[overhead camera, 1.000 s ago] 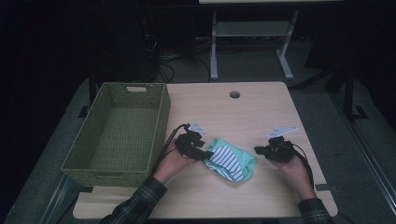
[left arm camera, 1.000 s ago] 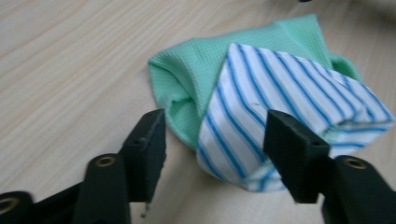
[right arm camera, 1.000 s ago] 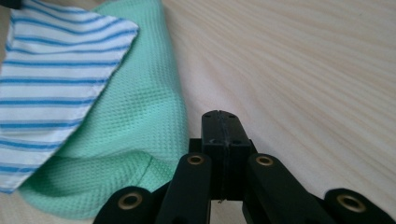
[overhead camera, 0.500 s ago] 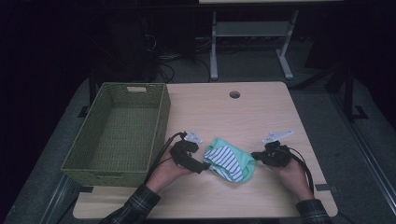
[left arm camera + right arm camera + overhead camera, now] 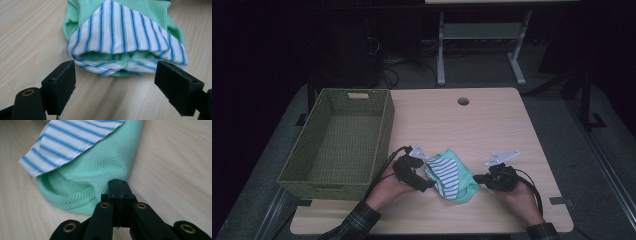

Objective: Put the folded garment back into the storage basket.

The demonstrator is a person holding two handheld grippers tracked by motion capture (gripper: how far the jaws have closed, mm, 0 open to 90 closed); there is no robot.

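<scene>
Left gripper view: the left hand-held gripper [image 5: 115, 86] has its jaws spread wide, having just been opening, with nothing pressed between the pads; the folded cloth [image 5: 125, 40], mint green with a white and blue striped flap, lies on the bench [image 5: 30, 30] just ahead of the tips, its folded edge between the two jaws' lines but apart from them. In the right gripper view the right hand-held gripper [image 5: 119, 188] is clenched tight, pads together, its tip against the green edge of the cloth [image 5: 100, 170]; whether any fabric is pinched I cannot tell. From the high view, the cloth [image 5: 451, 174] rests near the bench's front edge between the two hands, with a woven basket [image 5: 337, 145] standing at the left, near the left hand-held gripper [image 5: 419, 172].
</scene>
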